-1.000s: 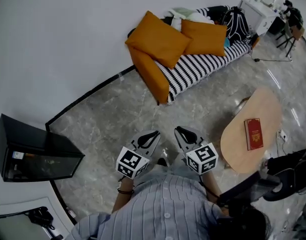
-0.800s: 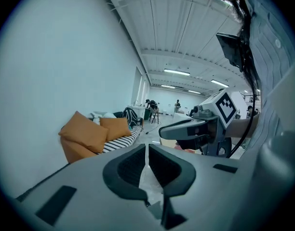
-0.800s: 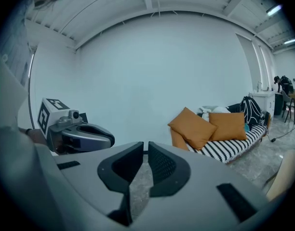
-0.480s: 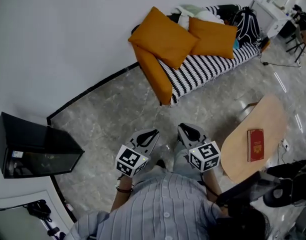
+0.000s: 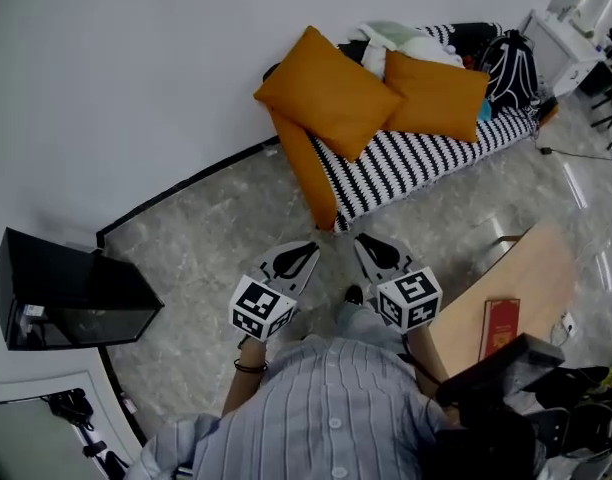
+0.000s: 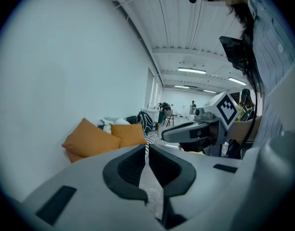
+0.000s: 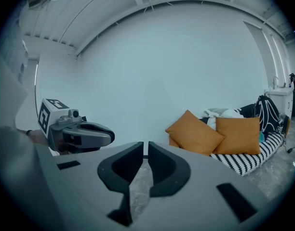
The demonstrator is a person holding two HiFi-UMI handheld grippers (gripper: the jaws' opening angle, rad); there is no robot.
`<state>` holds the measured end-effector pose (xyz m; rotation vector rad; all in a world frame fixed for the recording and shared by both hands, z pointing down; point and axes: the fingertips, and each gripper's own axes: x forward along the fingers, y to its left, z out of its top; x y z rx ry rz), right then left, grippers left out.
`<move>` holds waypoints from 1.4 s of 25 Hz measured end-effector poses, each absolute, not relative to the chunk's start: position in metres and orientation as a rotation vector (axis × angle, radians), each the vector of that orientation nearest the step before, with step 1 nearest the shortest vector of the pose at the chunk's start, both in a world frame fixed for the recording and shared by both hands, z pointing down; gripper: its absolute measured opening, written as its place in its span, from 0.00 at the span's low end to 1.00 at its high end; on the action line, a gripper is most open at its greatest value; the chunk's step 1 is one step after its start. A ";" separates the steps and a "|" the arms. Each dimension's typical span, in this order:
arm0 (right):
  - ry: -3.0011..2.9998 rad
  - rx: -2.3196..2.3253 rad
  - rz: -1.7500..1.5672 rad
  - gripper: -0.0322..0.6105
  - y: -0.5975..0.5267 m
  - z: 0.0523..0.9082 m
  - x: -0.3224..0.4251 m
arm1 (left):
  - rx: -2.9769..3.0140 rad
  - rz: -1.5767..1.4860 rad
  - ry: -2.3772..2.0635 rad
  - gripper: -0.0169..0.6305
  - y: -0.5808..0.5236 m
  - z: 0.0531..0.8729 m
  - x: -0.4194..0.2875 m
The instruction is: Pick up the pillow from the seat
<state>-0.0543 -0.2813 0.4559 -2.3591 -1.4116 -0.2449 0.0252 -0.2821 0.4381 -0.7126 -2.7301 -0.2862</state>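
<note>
**While both grippers stay out of contact with it, shut and empty, the pillow lies on the seat**

As the person holds them out side by side, the left gripper (image 5: 308, 252) and the right gripper (image 5: 364, 244) each have their jaws pressed together with nothing between them. Both point toward the striped seat (image 5: 426, 158) against the white wall. A large orange pillow (image 5: 331, 90) lies on the seat's near end, overlapping a second orange pillow (image 5: 436, 96) beside it. A third orange pillow (image 5: 304, 168) leans against the seat's end, nearest the grippers. Pale clothing (image 5: 406, 40) and a black backpack (image 5: 511, 68) crowd the far part of the seat. Grey marble floor (image 5: 216, 228) lies between grippers and seat. To the right stands a wooden table (image 5: 506, 268) bearing a red book (image 5: 499, 326). To the left, a black box (image 5: 66, 298) sits by the wall.
</note>
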 end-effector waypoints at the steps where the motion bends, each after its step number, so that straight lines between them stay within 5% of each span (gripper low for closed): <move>1: -1.404 -2.364 -0.244 0.11 -0.276 0.457 -0.062 | -0.723 -0.290 -2.727 0.04 -0.277 0.440 0.018; 22: -1.263 -2.355 -0.240 0.11 -0.209 0.491 -0.100 | -0.792 -0.356 -2.619 0.04 -0.217 0.468 -0.018; 35: -1.354 -2.321 -0.260 0.11 -0.064 0.484 -0.089 | -0.775 -0.344 -2.651 0.04 -0.055 0.463 0.013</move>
